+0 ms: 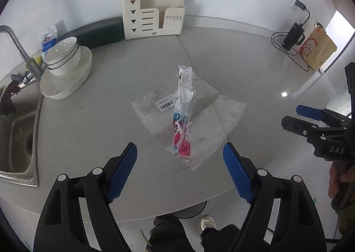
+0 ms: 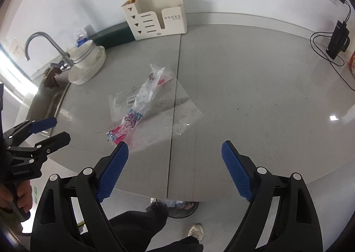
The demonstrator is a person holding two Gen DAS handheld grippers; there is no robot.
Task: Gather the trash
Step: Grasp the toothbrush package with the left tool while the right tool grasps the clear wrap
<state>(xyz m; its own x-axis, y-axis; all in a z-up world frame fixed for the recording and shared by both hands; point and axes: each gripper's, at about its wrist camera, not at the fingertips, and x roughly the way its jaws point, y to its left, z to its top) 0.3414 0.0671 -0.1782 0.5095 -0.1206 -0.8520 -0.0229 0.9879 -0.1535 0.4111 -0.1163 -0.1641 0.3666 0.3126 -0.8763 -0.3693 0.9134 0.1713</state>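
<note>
A crumpled snack wrapper (image 1: 183, 123), clear at its far end and red and blue at its near end, lies on a flat clear plastic bag (image 1: 213, 119) with a barcode label, in the middle of the grey counter (image 1: 133, 70). My left gripper (image 1: 180, 154) hangs open just short of the wrapper's near end, nothing between its blue pads. The right gripper (image 1: 292, 116) shows open at that view's right edge. In the right wrist view my right gripper (image 2: 175, 154) stands open above the counter's front edge, the wrapper (image 2: 137, 110) and bag (image 2: 177, 116) ahead to its left, and the left gripper (image 2: 55, 127) open at the left.
Stacked white bowls on a plate (image 1: 66, 70) stand beside a sink (image 1: 17, 132) with a tap (image 1: 15, 45) at the left. A cream organiser (image 1: 153, 14) holding sticks stands at the back wall. A black charger with cable (image 1: 292, 37) and a paper bag (image 1: 317, 48) are far right. A bin (image 2: 182, 207) shows below the counter edge.
</note>
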